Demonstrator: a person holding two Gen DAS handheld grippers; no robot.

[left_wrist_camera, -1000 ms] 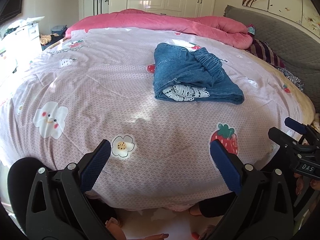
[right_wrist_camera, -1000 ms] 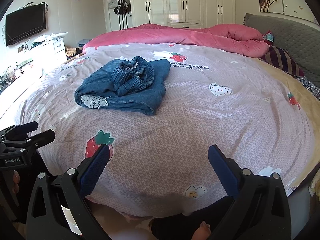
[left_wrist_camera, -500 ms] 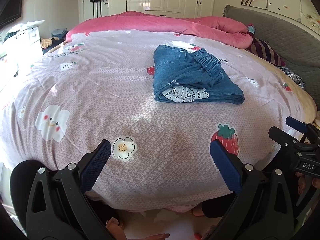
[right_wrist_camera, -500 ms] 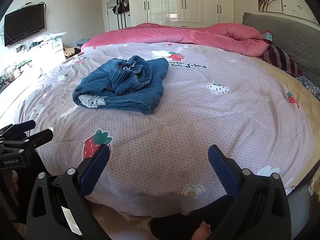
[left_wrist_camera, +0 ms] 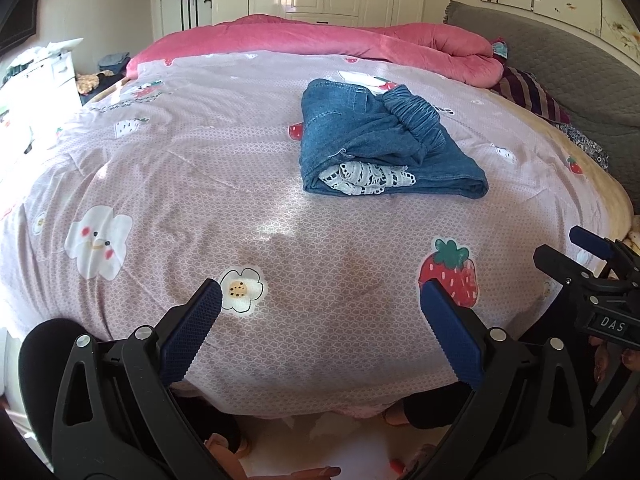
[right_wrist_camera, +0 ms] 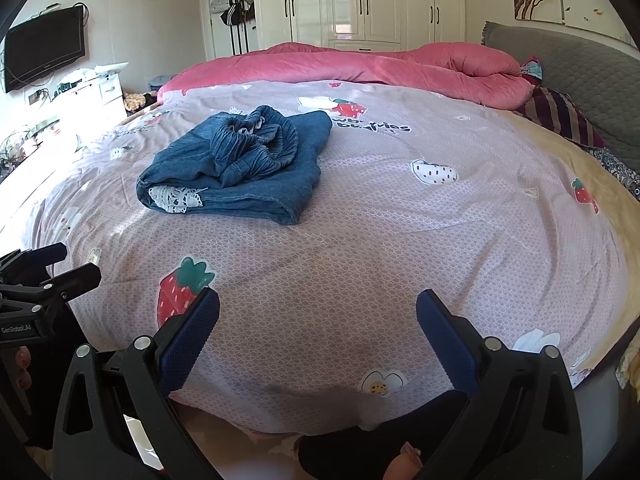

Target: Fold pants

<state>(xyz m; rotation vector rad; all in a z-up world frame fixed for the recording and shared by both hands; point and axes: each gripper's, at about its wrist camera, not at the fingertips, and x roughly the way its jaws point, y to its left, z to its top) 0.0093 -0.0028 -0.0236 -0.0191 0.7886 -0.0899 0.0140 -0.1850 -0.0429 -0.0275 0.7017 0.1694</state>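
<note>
Pants (left_wrist_camera: 384, 148) sit mid-bed (left_wrist_camera: 200, 184) in a folded bundle, lace hem facing the near edge, waistband bunched on top. Long axis roughly left-right. They're ahead and right of the left gripper (left_wrist_camera: 320, 316), ahead and left of the right gripper (right_wrist_camera: 318, 320); neither clearly nearer. Both sets of jaws spread wide, empty, at the near edge, well apart from the pants. Looks about done; waistband could use flattening.

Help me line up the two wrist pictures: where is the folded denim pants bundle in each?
Left wrist: folded denim pants lie right of centre, upper half, white lace trim facing the camera.
Right wrist: the pants lie left of centre, upper half.
Shared landmark: the pink quilt along the bed's far edge.
</note>
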